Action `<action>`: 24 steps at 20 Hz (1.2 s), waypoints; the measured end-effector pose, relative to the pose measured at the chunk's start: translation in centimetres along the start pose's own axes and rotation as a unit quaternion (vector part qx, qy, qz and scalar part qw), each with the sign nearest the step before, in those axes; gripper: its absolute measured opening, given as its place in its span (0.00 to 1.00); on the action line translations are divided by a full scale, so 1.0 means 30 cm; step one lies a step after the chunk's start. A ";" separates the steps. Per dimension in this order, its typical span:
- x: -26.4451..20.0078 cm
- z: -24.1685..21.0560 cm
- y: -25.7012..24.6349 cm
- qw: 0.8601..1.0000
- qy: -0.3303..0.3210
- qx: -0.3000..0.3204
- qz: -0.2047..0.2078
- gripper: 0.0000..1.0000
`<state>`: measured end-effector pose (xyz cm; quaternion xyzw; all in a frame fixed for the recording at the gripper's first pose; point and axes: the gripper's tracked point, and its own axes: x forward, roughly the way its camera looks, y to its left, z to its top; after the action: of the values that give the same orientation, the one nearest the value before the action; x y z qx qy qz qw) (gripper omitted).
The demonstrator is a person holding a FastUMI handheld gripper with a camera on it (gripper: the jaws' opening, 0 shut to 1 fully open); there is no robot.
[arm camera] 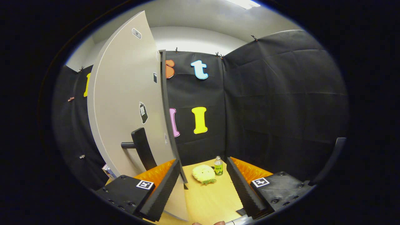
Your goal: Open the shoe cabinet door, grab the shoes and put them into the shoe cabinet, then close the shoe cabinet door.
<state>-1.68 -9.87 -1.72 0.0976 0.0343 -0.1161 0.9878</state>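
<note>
1. In the gripper view, we are holding the tool [203, 187] with its fingers spread wide and nothing between them; both fingers [162, 190] are reaching forward over the desk [212, 200].
2. We are looking at the cabinet door [125, 109], which is standing open on the left. Its dark front edge is running upright, and its lower end is sitting just inside the left finger.
3. The door's dark handle [142, 150] is sticking out from the pale face, ahead and to the left of the left finger, with its long axis running up and down.
4. Between and beyond the fingers, a pale yellow pineapple-like toy [203, 173] and a small bottle [218, 166] are resting on the desk, the bottle just behind the toy.
5. We are not making out any shoes, nor the inside of the cabinet.
6. We are judging that the door step is done or nearly so, and that the shoes come next.
7. The relation that matters: the door is lying left of the tool, close enough that a leftward swing could be knocking it.
</note>
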 end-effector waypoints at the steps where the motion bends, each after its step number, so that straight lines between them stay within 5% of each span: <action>1: -0.006 -0.005 0.041 1.000 0.002 0.001 0.010 0.98; 16: 0.077 -0.086 0.630 0.987 0.025 0.019 0.157 0.98; 24: 0.038 -0.026 0.814 0.981 -0.017 -0.014 0.193 0.98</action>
<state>5.16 13.33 1.92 0.0871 -0.0001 0.0758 0.9933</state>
